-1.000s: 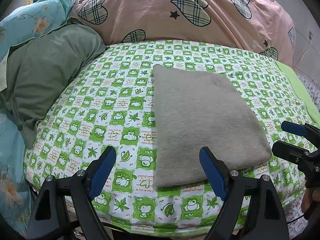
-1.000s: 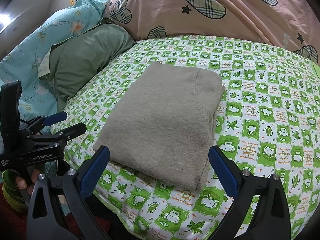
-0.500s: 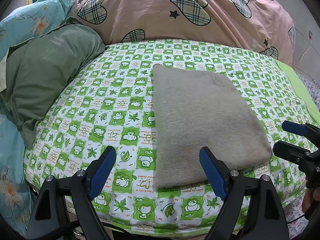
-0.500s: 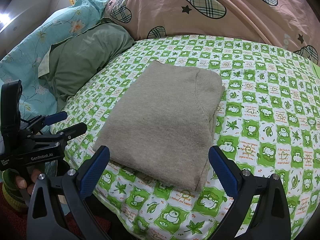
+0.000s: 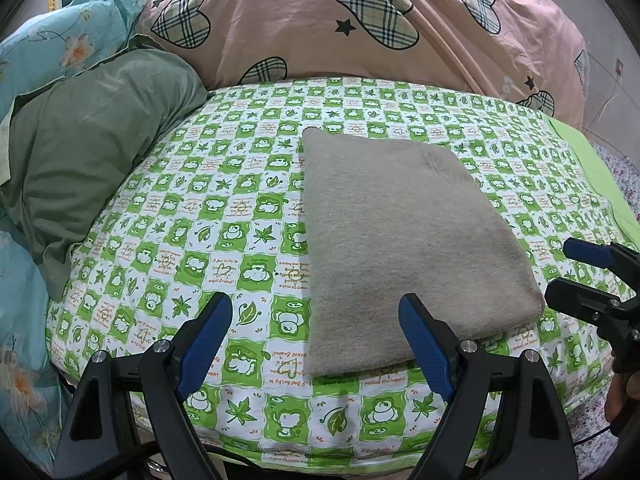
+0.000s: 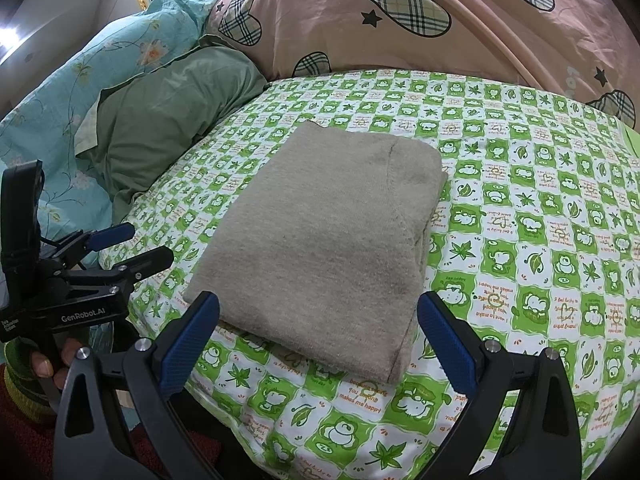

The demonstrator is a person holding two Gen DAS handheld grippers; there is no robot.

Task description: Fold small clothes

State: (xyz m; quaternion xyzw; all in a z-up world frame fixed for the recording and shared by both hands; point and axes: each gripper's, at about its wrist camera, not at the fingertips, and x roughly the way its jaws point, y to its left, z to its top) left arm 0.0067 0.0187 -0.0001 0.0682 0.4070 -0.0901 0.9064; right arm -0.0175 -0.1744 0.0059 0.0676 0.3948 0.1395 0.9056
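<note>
Nothing has shifted since before | folded grey garment (image 5: 404, 240) lies square on bed (image 5: 224, 216) | we hold left gripper (image 5: 316, 320) and right gripper (image 6: 318, 320) wide, empty | lift clear.

Soft even light — fisheye-bowed edges

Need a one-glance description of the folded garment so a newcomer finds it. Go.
Start at the bed sheet, white with green checks and cartoon frogs, below the pink quilt with plaid hearts. In the sheet's middle lies the folded garment, a flat rectangle. It is the only plain, grey-beige knit piece; everything around it is patterned or green.
</note>
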